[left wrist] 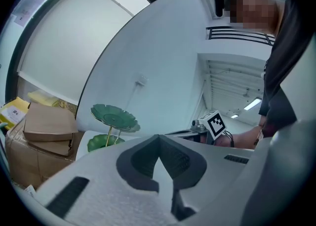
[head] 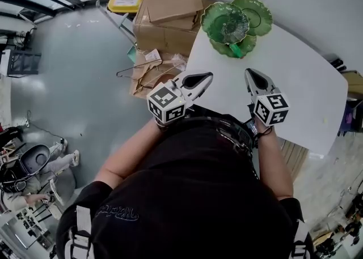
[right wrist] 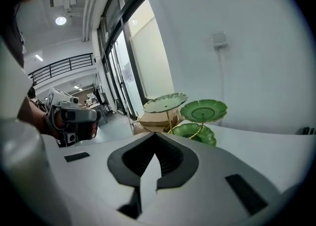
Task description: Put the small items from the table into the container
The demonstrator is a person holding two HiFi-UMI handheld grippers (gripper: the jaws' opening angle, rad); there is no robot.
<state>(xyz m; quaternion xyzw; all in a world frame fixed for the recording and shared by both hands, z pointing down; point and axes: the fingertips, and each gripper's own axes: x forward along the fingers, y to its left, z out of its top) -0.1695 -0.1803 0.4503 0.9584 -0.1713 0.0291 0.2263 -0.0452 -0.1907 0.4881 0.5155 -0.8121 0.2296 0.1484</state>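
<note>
Abreast, left hand-held gripper [head: 207,76] and right hand-held gripper [head: 250,74], jaws closed, empty.

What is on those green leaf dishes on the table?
The two upper dishes look bare. The lowest dish is mostly covered by them, its middle hidden.

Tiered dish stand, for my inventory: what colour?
The tiered dish stand is green; right gripper view best.
</note>
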